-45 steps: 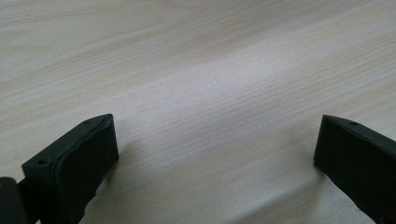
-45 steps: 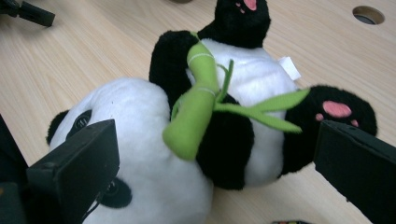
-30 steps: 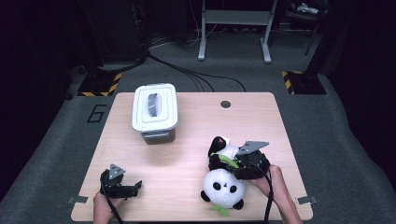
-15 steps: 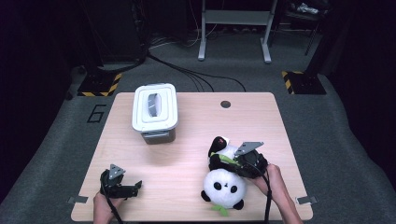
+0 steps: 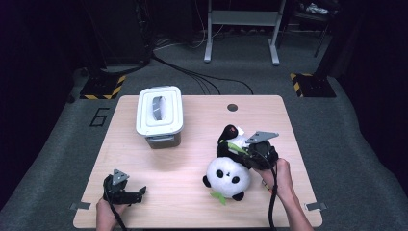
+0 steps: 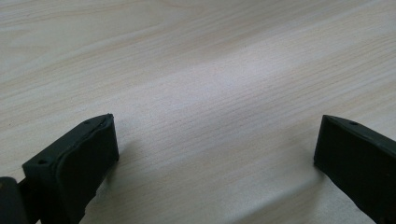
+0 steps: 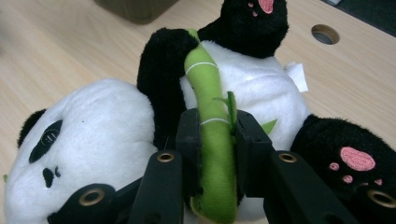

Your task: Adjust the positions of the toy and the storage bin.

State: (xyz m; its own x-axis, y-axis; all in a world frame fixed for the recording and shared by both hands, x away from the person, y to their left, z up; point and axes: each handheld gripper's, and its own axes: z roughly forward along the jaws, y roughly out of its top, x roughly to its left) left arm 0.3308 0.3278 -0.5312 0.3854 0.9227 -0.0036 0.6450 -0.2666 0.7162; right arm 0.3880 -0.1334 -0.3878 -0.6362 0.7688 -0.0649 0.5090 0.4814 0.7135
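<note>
While the left gripper [image 5: 126,191] sits low at the lower left of the high view, a hand behind it at the bottom edge, its jaws stand released and wide apart, with nothing between them. In the left gripper view those two black jaws frame a bare stretch of the pale wooden desk [image 6: 201,84] and lie close to its surface.

Further right and higher in the high view, left of centre, a white lidded bin [image 5: 159,115] with grey-brown walls stands on the desk, well apart from both grippers. Right of it, near the desk's far edge, is a small round cable hole [image 5: 233,107].

At the lower right of the high view the panda plush [image 5: 227,174] lies on its back on the desk, its white head toward the bottom of the frame and its black feet toward the upper part. The right gripper [image 5: 250,155] is over the toy's belly, held by a hand that enters from the bottom right. Its jaws have just been closing and are now clenched on the green bamboo stalk [image 7: 214,135] sewn across the panda's front. In the right gripper view the stalk runs up between the two pads, squeezed from both sides, with the panda's face at the lower left and a pink-soled paw [image 7: 357,158] at the right.
</note>
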